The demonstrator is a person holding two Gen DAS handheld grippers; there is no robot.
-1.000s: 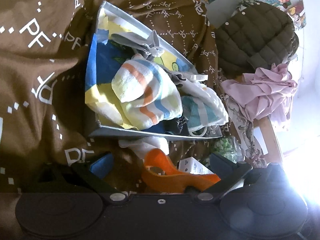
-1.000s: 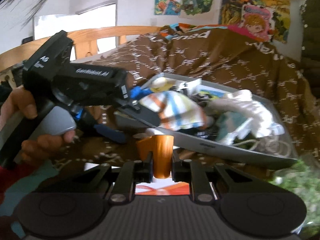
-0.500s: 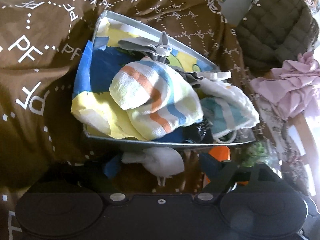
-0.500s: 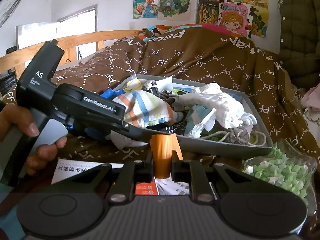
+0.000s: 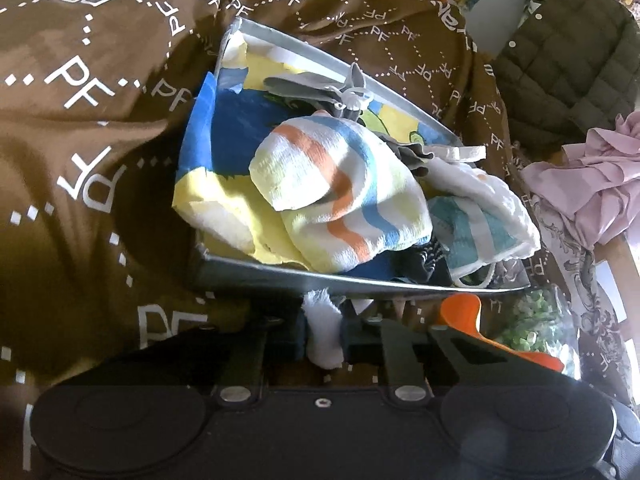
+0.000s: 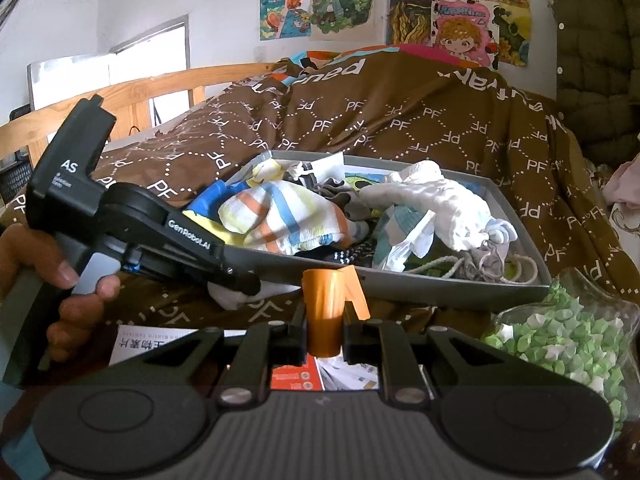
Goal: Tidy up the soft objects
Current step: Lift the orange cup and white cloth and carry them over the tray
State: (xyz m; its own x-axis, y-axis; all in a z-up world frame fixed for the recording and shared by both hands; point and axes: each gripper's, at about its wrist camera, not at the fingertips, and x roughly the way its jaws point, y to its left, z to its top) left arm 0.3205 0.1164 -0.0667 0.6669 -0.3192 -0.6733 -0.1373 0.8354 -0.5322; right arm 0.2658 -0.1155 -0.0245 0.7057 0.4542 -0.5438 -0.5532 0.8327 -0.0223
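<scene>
A grey tray (image 5: 360, 282) on the brown quilt holds a heap of soft things, with a striped towel (image 5: 340, 184) on top. In front of its near wall my left gripper (image 5: 323, 330) is closing its jaws on a small white cloth (image 5: 320, 312), and the pads pinch it. From the right wrist view the left gripper (image 6: 244, 284) reaches in from the left, held by a hand, with the white cloth (image 6: 230, 298) at its tip. My right gripper (image 6: 325, 336) is shut on an orange plastic piece (image 6: 328, 296), close before the tray (image 6: 440, 288).
A clear bag of green and white paper stars (image 6: 560, 340) lies at the right of the tray. Printed papers (image 6: 136, 344) lie under the grippers. A pink garment (image 5: 592, 184) and a dark quilted jacket (image 5: 568, 52) are at the far right. A wooden bed rail (image 6: 120, 96) runs behind.
The left jaws have gone from wide apart to pinching the white cloth before the tray. The orange piece in the right gripper has shifted to the right in the left wrist view.
</scene>
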